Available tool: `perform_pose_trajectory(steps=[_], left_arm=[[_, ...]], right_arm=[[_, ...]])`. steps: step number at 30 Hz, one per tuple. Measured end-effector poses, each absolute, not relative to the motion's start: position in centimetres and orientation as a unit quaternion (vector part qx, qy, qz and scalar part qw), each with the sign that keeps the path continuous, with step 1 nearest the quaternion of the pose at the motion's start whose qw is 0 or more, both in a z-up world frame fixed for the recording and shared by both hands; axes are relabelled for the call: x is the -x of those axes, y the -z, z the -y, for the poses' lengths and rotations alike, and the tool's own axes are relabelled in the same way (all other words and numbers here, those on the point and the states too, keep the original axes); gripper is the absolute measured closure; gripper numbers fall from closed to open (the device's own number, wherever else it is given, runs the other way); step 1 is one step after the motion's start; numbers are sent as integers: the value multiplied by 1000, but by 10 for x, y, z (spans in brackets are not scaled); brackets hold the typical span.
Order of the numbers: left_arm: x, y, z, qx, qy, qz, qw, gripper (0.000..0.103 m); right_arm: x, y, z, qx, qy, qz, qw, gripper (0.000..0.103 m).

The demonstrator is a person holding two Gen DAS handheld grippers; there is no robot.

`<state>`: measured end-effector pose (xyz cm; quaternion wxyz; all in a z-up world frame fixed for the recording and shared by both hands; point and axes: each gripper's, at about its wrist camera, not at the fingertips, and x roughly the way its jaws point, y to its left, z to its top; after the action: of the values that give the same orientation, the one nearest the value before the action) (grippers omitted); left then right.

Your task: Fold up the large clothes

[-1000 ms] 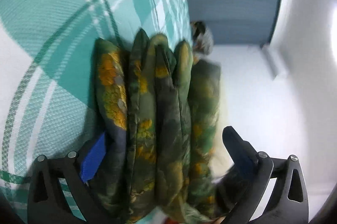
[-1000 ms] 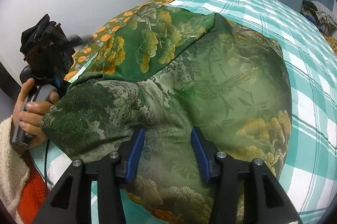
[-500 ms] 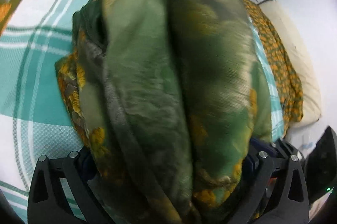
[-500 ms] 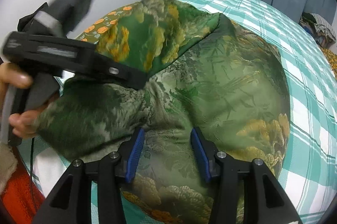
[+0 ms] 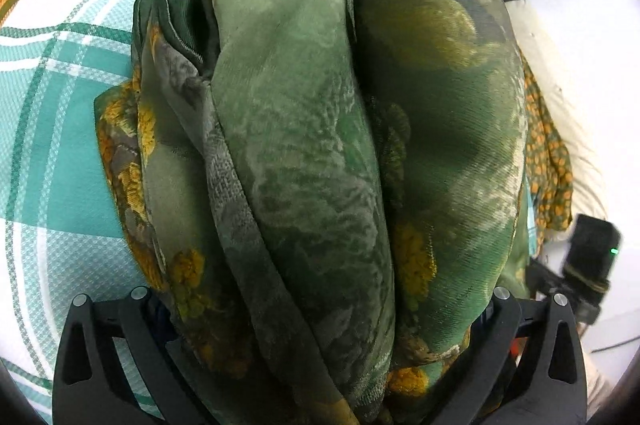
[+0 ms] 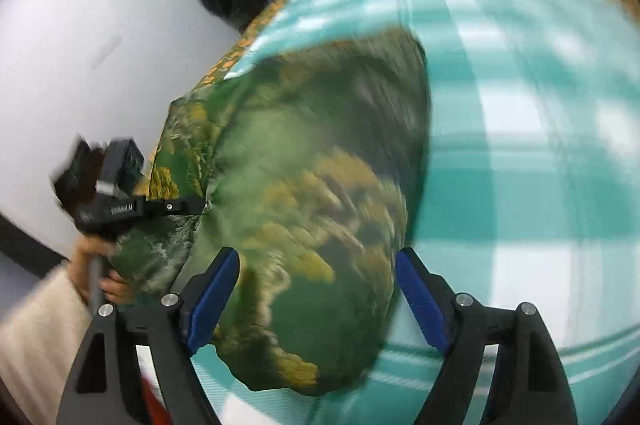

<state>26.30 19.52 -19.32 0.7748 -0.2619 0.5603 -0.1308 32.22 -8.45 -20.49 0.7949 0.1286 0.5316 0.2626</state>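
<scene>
A line of small pale lettering runs along the black body of the left gripper (image 6: 188, 205), at the left middle of the right wrist view, too blurred to read.

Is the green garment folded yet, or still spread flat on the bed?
Folded. The green garment is bunched in several stacked layers inside the left gripper, on the checked bedsheet.
</scene>
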Motion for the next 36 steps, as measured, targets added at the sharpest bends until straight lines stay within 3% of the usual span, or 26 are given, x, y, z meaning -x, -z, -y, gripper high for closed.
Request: perform_pose_trajectory(steps=[12,20,22,24,27,36], left_arm=[[-280,228,-219,277,137,-562,767,0],[-276,232,-225,278,134,-561,768,1],[-270,226,-221,280,138,-558,769,14],[-264,219,-220,275,137,-552,775,29],[-251,204,-219,266,136,-535,790,41],[-236,137,-202,241,152,-473,834,43]], right_arm=[[-375,253,74,-202,-320,-566,733,9],[-390,251,59,-173,-322,-576,731,13],[-381,240,50,-137,-316,-564,751,24],[-372,225,41,-100,-312,-547,770,30],[-359,202,28,-66,-318,-518,791,36],[-330,139,39,-79,-352,-440,822,38]])
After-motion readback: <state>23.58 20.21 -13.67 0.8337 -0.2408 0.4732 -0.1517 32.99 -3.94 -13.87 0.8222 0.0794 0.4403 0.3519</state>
